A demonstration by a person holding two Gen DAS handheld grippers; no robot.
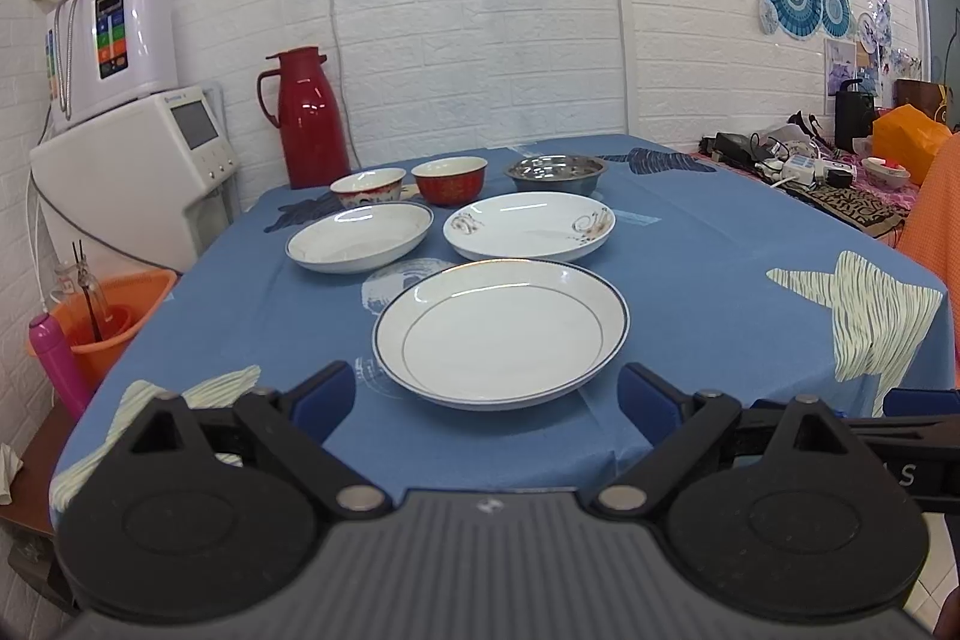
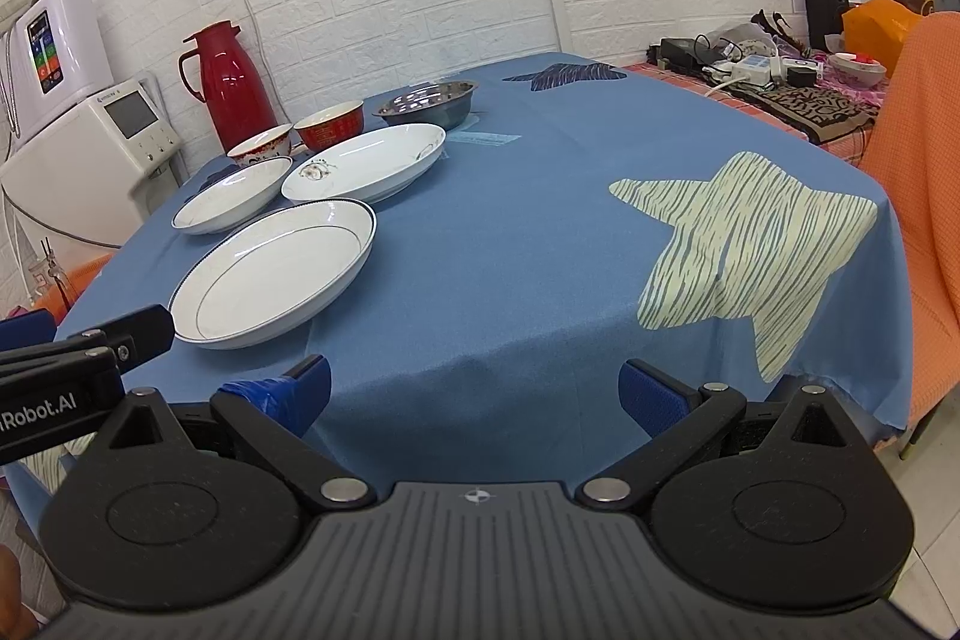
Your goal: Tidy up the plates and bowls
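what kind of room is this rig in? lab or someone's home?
Probably a home dining or kitchen corner, not a lab: a table under a blue starfish tablecloth, a red thermos jug against the brick-pattern wall, and a water purifier on a white countertop appliance.

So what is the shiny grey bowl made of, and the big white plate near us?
The grey bowl looks like metal, probably stainless steel: its inside mirrors the lights. The nearest white plate looks like glazed ceramic or porcelain: glossy white, a thin dark rim line, soft glare. It could be melamine; the pictures cannot tell.
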